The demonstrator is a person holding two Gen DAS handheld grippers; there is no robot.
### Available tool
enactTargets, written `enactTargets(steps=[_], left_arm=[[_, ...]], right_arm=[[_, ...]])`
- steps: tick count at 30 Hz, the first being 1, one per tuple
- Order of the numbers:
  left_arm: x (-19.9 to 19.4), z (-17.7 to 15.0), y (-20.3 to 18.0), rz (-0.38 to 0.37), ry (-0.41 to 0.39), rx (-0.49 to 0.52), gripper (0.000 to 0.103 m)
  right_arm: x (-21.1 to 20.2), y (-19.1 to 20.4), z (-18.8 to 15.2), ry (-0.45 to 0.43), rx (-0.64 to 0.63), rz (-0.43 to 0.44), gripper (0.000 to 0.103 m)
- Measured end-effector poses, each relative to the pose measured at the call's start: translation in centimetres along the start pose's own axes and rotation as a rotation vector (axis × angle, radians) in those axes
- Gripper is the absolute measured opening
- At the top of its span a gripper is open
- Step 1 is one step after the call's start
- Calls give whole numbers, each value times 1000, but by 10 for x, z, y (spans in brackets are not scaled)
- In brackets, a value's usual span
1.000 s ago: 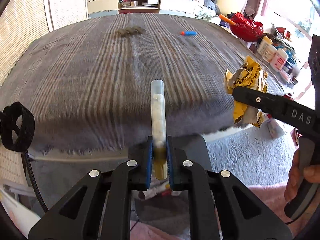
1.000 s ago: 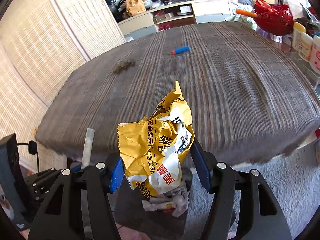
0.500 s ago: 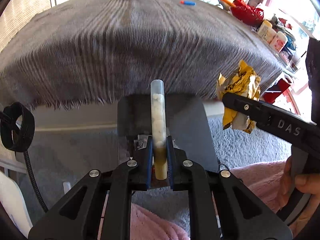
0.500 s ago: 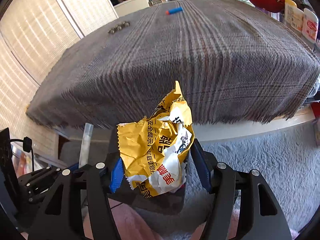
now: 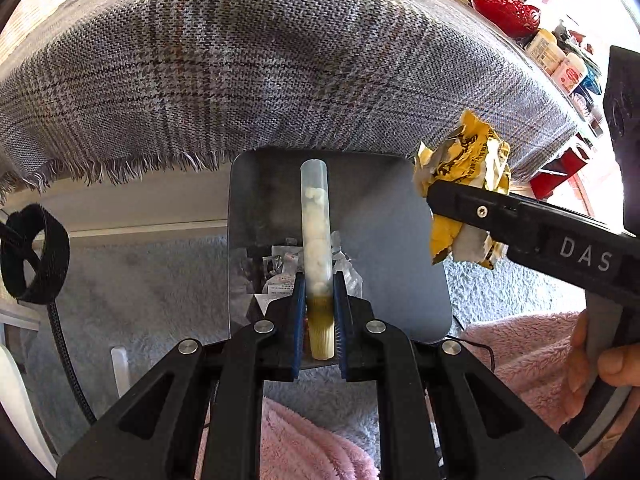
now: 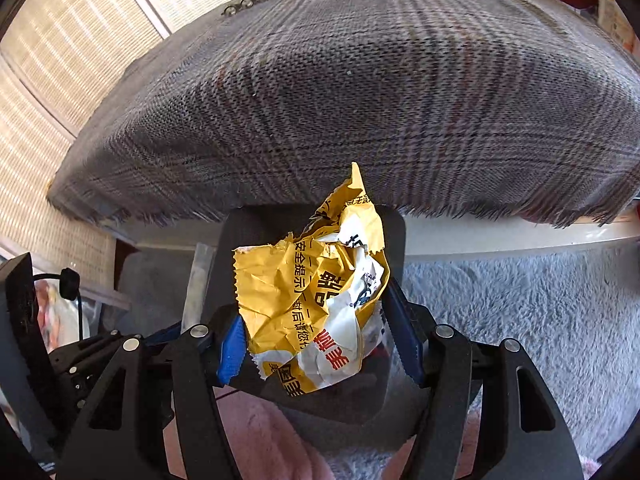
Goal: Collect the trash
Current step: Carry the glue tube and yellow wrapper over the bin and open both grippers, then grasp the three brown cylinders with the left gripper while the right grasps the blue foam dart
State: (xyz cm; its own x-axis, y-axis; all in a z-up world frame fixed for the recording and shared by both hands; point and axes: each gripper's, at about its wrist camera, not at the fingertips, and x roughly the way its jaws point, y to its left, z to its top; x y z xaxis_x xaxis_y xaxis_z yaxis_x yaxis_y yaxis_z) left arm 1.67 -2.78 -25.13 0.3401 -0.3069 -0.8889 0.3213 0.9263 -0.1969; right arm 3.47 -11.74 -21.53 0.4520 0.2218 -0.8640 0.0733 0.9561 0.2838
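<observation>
Both tongs, tube [image 5: 316, 236] and yellow wrapper [image 6: 316, 300] lower, now over the grey bin [image 5: 384, 240].

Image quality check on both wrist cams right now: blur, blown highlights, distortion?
Left wrist: sharp on the tube in the left gripper; the top-right window corner is blown out; fisheye bows the plaid cloth into a dome. Right wrist: wrapper print in the right gripper is readable, cloth slightly soft, the bin sits in shade, black vignette at the corners.
</observation>
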Motion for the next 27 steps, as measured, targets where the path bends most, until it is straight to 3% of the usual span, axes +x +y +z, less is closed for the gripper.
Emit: enactTargets(steps=[7, 11, 14, 16, 18, 20, 27], left_arm=[[-2, 2, 11, -6, 8, 1, 14], [-9, 1, 12, 0, 0, -2, 32], [-14, 0, 14, 5, -7, -1, 40], [-18, 0, 14, 7, -15, 0, 46], [-22, 1, 15, 12, -22, 1, 53], [-26, 1, 13, 20, -33, 5, 64], [-47, 5, 11, 50, -80, 16, 86]], right_arm=[[4, 3, 4, 2, 8, -14, 69], [0, 2, 4, -16, 23, -37, 82], [-2, -1, 4, -20, 29, -42, 82], [-3, -2, 3, -27, 32, -60, 92], [-6, -5, 4, -39, 37, -77, 95], [-9, -8, 4, -46, 48, -83, 100], [-18, -17, 5, -60, 69, -94, 100]])
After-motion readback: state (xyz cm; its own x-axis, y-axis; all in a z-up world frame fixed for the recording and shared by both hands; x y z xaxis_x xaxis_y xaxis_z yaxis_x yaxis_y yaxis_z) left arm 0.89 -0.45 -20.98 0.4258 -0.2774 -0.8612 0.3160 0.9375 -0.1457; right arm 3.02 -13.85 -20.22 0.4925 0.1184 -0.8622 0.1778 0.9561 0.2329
